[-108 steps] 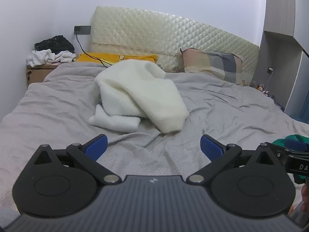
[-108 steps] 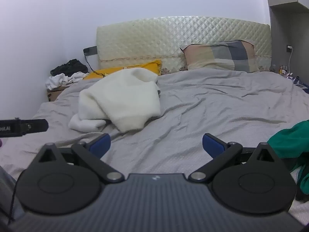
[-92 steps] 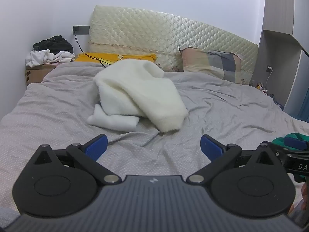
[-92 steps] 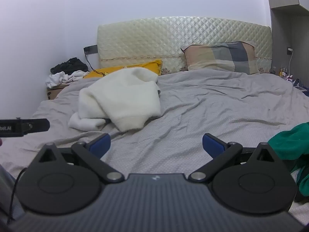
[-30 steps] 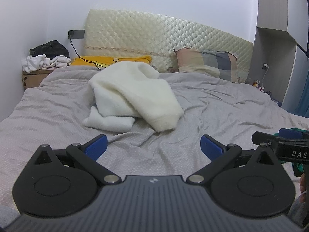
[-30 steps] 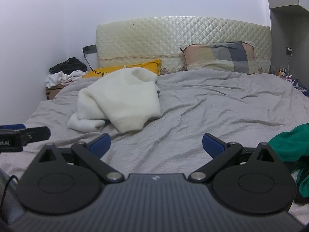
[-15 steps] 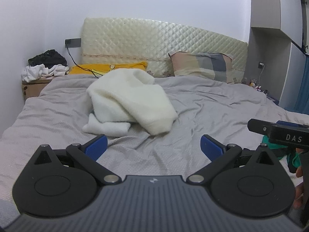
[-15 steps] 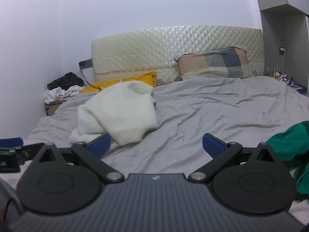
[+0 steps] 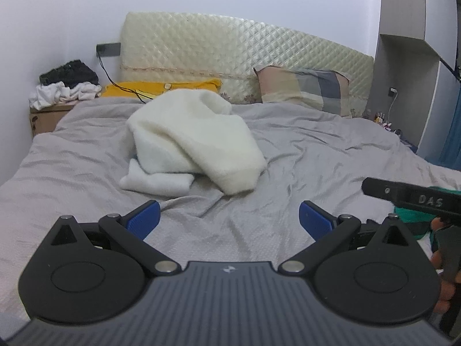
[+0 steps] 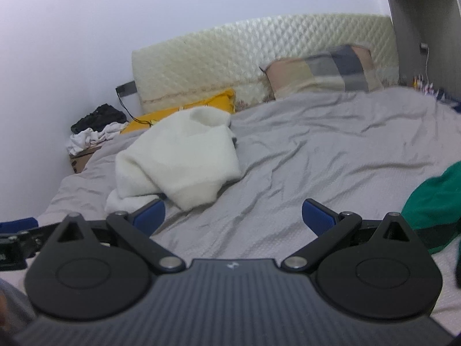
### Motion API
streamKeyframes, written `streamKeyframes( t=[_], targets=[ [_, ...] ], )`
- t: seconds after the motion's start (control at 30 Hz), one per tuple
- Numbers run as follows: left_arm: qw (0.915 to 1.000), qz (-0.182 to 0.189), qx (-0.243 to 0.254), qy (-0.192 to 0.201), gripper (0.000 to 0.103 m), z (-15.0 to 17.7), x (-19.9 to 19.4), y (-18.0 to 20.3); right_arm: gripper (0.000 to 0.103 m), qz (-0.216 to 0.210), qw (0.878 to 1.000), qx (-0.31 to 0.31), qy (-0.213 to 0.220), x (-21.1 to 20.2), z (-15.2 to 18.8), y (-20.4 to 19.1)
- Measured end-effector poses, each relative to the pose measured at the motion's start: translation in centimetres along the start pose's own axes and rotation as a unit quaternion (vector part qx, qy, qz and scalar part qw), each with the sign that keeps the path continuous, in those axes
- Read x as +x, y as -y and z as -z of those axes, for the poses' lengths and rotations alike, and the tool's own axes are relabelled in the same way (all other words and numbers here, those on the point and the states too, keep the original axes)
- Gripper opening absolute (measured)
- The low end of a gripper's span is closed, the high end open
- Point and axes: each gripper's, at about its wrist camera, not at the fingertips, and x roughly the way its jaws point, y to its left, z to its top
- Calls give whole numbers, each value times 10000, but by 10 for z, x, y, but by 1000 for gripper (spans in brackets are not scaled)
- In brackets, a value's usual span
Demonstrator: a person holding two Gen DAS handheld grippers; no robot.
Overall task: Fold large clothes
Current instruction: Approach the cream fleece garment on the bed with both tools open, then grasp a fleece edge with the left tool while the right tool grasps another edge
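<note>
Both viewpoints have risen and tilted; left gripper (image 9: 229,216) and right gripper (image 10: 233,216), jaws spread and empty, approach the crumpled white garment (image 9: 190,147) mid-bed (image 9: 317,155); next, probably pinch its hem.

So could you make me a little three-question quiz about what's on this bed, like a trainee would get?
1. True or false: the left gripper is shut on the white garment.
2. Which lies nearest the right gripper? A) checked pillow B) green garment C) yellow pillow
3. Fill in: the white garment lies crumpled on the grey ____.

Key: 1. False: both grippers are open and hold nothing. 2. B, at the bed's near right edge. 3. Sheet.
</note>
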Motion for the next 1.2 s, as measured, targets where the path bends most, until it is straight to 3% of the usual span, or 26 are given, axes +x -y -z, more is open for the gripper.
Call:
streamKeyframes(
  t=[0.3,0.6,0.8,1.2],
  targets=[
    [9994,-111,316,58,103,-32,34,1,103,28,10000,-19,-35,37,-16,-4],
    [9988,-143,215,-421,103,-67,103,-16,103,96,9999,-64,-16,87,-33,-5],
    [9967,-294,263,-703,103,-66,163,-27,103,196,9996,-107,-143,131,-32,2],
    [9934,-485,-357,-977,103,-52,251,-70,103,92,9994,-211,-243,193,-25,7]
  ],
)
